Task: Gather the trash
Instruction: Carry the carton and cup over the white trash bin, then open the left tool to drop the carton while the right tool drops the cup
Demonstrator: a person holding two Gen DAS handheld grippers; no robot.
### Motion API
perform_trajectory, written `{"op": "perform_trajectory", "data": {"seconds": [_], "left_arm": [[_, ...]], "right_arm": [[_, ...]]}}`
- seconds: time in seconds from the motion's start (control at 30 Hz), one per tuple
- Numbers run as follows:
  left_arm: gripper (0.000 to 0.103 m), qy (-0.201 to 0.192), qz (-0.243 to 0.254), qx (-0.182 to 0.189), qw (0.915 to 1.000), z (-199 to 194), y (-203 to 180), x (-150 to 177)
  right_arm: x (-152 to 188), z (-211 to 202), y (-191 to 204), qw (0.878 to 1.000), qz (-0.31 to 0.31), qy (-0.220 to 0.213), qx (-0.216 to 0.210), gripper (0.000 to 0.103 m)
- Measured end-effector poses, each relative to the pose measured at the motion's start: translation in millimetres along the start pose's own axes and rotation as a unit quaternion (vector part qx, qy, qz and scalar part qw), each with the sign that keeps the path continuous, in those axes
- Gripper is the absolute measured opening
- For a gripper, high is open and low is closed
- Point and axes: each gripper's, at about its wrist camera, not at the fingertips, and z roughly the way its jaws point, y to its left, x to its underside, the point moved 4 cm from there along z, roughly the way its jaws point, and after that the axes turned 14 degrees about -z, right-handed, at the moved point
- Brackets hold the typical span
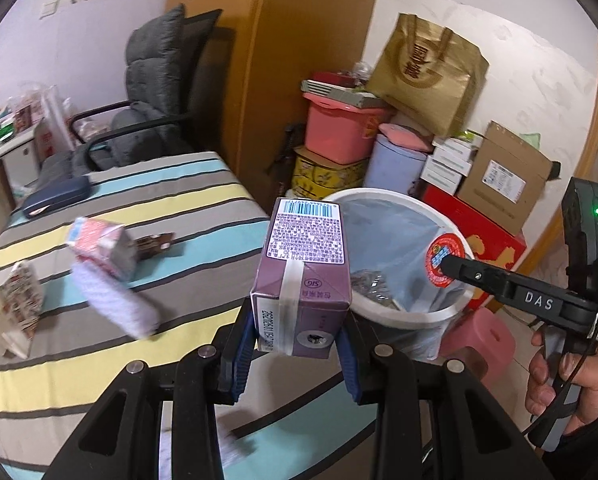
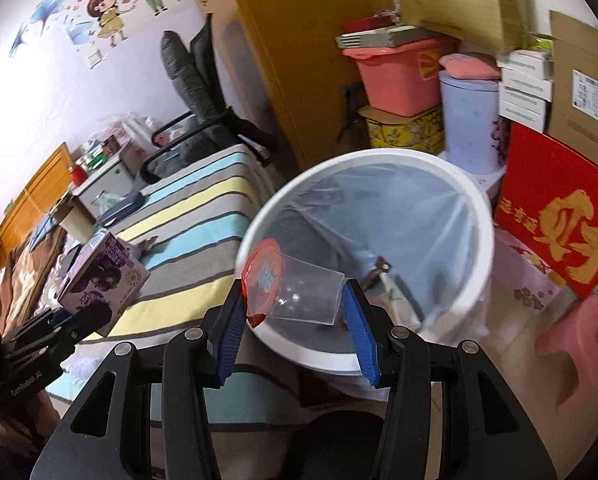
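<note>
Left: my left gripper [image 1: 297, 344] clamps a purple carton [image 1: 303, 272] beside the bin [image 1: 403, 312].
Right: my right gripper [image 2: 295, 312] pinches a clear cup [image 2: 303, 292] over the bin's rim.

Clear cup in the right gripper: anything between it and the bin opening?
Nothing visible. The right gripper holds the clear cup sideways above the near rim of the white bin. The bin's mouth is open, no lid, with a clear liner and a few scraps at the bottom.
</note>
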Motion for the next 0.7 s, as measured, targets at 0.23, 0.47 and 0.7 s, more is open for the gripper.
{"op": "perform_trajectory", "data": {"seconds": [0.23, 0.47, 0.7], "left_arm": [[0.038, 0.013, 0.017, 0.02, 0.9996, 24, -26, -3], [0.038, 0.037, 0.026, 0.029, 0.9986, 61, -39, -8], [0.038, 0.05, 0.034, 0.03, 0.9977, 87, -45, -13]], "right_arm": [[4, -2, -15, 1.0, 0.001, 0.005, 0.021, 0.05], [7, 4, -22, 0.999, -0.01, 0.017, 0.037, 0.05], [9, 9, -27, 0.998, -0.026, 0.029, 0.05, 0.05]]}}
